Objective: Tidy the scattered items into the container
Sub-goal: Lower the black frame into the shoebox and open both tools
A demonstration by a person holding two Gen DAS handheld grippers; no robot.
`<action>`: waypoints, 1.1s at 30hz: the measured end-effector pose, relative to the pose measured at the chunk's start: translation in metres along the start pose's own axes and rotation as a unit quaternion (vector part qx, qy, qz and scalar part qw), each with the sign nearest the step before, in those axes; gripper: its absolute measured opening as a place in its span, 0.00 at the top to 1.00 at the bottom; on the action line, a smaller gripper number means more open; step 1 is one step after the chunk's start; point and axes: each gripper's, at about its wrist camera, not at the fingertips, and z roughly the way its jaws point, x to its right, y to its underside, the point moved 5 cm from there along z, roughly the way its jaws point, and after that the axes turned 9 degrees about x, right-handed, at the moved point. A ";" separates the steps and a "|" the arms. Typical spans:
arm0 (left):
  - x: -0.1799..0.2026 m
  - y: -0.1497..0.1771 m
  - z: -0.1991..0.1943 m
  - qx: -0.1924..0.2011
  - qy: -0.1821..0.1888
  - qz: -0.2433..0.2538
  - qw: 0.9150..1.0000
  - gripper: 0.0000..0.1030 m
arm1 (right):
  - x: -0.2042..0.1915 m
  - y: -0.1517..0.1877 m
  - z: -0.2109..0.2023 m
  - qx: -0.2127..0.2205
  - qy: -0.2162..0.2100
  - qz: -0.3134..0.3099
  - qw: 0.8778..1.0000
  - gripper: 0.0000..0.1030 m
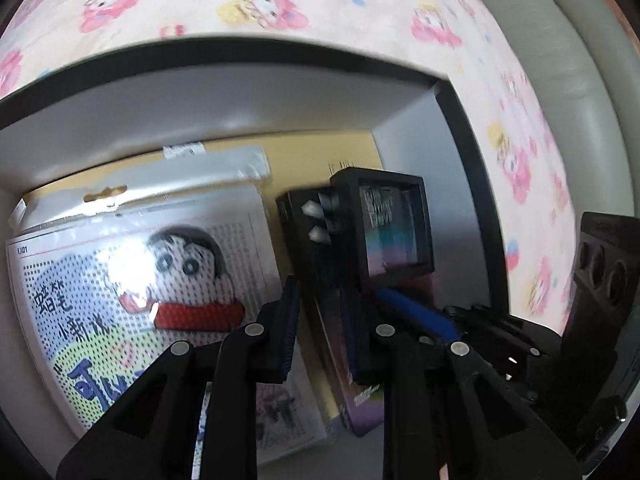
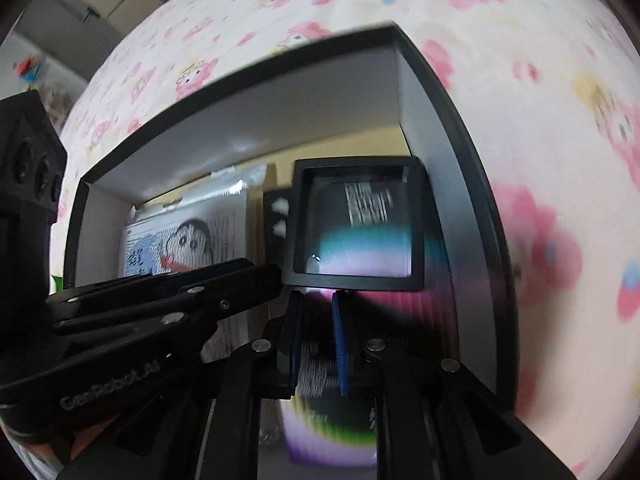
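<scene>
A black-rimmed box [image 1: 472, 152] with grey inner walls is the container; it also shows in the right wrist view [image 2: 444, 128]. Inside lie a cartoon craft kit in a clear bag [image 1: 132, 280], a black pen pack with white tips [image 1: 316, 220] and a rainbow-coloured box [image 1: 352, 368]. A black-framed square case [image 2: 360, 224] is held above the rainbow box. My right gripper [image 2: 318, 344] is shut on that case's lower part. My left gripper [image 1: 320, 328] is open over the box, next to the case [image 1: 394, 224], holding nothing.
The container rests on a pink and white cartoon-print cloth [image 1: 280, 0] that surrounds it. The right gripper's body [image 1: 600, 272] is close at the right of the left wrist view. The left gripper's arm [image 2: 120, 312] crosses the right wrist view. Shelves stand at far back left [image 2: 60, 20].
</scene>
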 end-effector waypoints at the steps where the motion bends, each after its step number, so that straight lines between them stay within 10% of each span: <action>1: -0.003 -0.004 -0.002 0.005 0.007 -0.010 1.000 0.82 | -0.002 -0.008 0.001 0.004 0.009 -0.018 1.000 0.89; 17: -0.002 0.007 0.015 -0.023 -0.013 0.036 0.999 0.78 | 0.009 0.011 -0.036 0.051 0.025 -0.004 0.998 0.88; 33: -0.042 -0.019 0.009 0.011 0.029 -0.027 0.999 0.78 | -0.004 -0.022 0.013 0.043 0.016 0.021 0.999 0.90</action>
